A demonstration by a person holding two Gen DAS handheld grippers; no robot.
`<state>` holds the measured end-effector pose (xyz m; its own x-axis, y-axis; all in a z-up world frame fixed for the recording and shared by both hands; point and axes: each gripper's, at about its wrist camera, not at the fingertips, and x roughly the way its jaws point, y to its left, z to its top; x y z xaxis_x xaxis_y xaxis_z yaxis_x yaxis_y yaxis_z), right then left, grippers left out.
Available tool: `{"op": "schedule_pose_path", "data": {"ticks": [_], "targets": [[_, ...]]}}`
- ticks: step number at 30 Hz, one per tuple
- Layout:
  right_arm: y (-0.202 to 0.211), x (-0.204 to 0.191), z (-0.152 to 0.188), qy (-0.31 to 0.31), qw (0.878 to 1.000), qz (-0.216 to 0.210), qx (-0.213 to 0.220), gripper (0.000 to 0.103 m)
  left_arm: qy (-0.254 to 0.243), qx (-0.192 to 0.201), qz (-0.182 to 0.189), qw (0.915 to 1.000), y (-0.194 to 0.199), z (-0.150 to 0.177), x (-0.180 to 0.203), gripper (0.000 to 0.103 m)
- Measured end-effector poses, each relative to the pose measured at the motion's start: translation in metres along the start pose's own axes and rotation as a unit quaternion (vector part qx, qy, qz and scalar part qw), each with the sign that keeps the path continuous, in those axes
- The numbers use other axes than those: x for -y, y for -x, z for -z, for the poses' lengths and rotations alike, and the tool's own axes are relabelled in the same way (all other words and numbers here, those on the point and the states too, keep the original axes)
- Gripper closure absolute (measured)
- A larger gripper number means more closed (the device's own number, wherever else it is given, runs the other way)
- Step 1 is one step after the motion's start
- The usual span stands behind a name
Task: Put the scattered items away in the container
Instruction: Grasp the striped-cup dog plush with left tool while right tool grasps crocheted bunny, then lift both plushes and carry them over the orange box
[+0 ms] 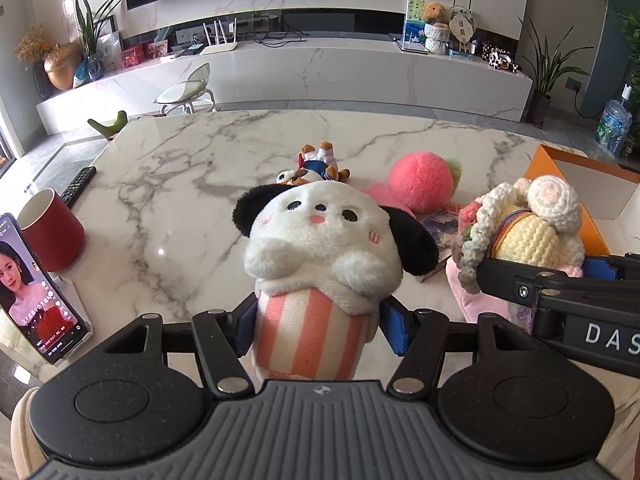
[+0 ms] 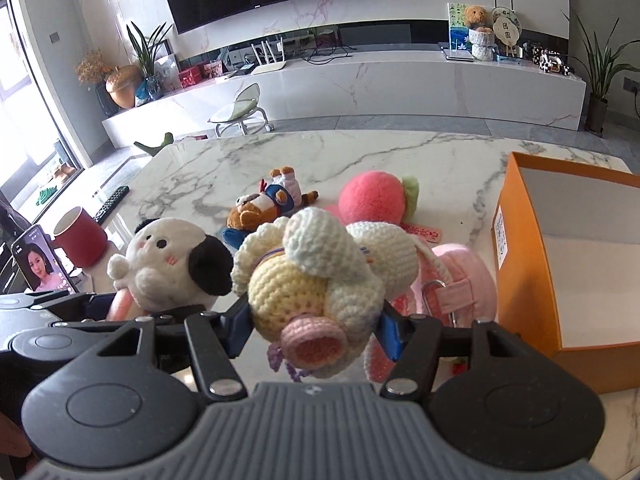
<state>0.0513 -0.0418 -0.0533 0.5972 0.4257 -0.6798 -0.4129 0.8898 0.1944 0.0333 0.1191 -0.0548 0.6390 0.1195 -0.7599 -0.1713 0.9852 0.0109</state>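
My left gripper (image 1: 318, 330) is shut on a white plush dog (image 1: 324, 248) with black ears and a pink-striped base, held above the marble table (image 1: 180, 184). My right gripper (image 2: 316, 326) is shut on a cream and yellow crochet doll (image 2: 308, 276), which also shows in the left wrist view as the crochet doll (image 1: 528, 232). The plush dog (image 2: 172, 264) hangs to its left. An open orange box (image 2: 532, 264) stands at the right. On the table lie a small bear doll (image 2: 268, 200), a pink plush ball (image 2: 372, 196) and a pink pouch (image 2: 460, 284).
A red cup (image 1: 52, 232), a propped phone (image 1: 36, 288) and a remote (image 1: 78, 186) sit at the table's left. A flat booklet (image 1: 444, 228) lies under the pink things. Beyond the table are a stool (image 1: 188, 88) and a long white cabinet (image 1: 320, 68).
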Motion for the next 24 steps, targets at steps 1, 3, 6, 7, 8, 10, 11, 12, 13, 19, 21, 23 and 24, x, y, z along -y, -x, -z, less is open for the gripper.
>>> {"op": "schedule_pose_path", "data": {"ticks": [1,3,6,7,8,10,11,12,13,19,21,23,24], "targets": [[0.004,0.0,0.0,-0.001,1.0,-0.002,0.005,0.039,-0.001,0.004,-0.001,1.0,0.003,0.0,0.001,0.032],[0.011,0.002,-0.001,-0.002,1.0,-0.005,0.015,0.039,-0.004,0.013,-0.002,0.9999,0.01,-0.001,0.003,0.032],[0.019,0.001,-0.002,0.003,0.999,-0.006,0.033,0.039,-0.008,0.021,-0.002,0.9997,0.017,-0.001,0.005,0.031],[0.02,0.002,-0.003,-0.003,0.999,-0.01,0.035,0.039,-0.009,0.022,-0.002,0.9997,0.019,0.0,0.006,0.031],[0.018,0.005,-0.003,-0.011,0.999,-0.014,0.032,0.039,-0.011,0.023,-0.002,0.9997,0.021,0.001,0.007,0.031],[0.013,0.009,-0.001,-0.032,0.999,-0.013,0.019,0.039,-0.014,0.026,-0.003,0.9996,0.024,0.003,0.007,0.031],[0.012,0.011,0.002,-0.038,0.999,-0.017,0.015,0.039,-0.013,0.027,-0.005,0.9995,0.025,0.004,0.007,0.031],[0.011,0.013,0.005,-0.045,0.999,-0.02,0.011,0.039,-0.012,0.026,-0.007,0.9996,0.026,0.004,0.006,0.031],[0.011,0.014,0.007,-0.051,0.998,-0.021,0.008,0.039,-0.011,0.026,-0.008,0.9996,0.026,0.004,0.006,0.031],[0.02,0.018,0.011,-0.05,0.999,-0.009,0.02,0.039,-0.02,0.035,-0.004,0.9992,0.032,0.002,0.012,0.031],[0.027,0.021,0.009,-0.047,0.998,-0.006,0.03,0.039,-0.028,0.039,0.0,0.9989,0.033,0.0,0.017,0.031],[0.033,0.025,0.006,-0.047,0.998,-0.003,0.037,0.039,-0.037,0.042,0.005,0.9984,0.035,-0.003,0.023,0.031],[0.036,0.028,0.005,-0.047,0.998,-0.002,0.04,0.039,-0.042,0.044,0.007,0.9981,0.036,-0.005,0.027,0.031]]}}
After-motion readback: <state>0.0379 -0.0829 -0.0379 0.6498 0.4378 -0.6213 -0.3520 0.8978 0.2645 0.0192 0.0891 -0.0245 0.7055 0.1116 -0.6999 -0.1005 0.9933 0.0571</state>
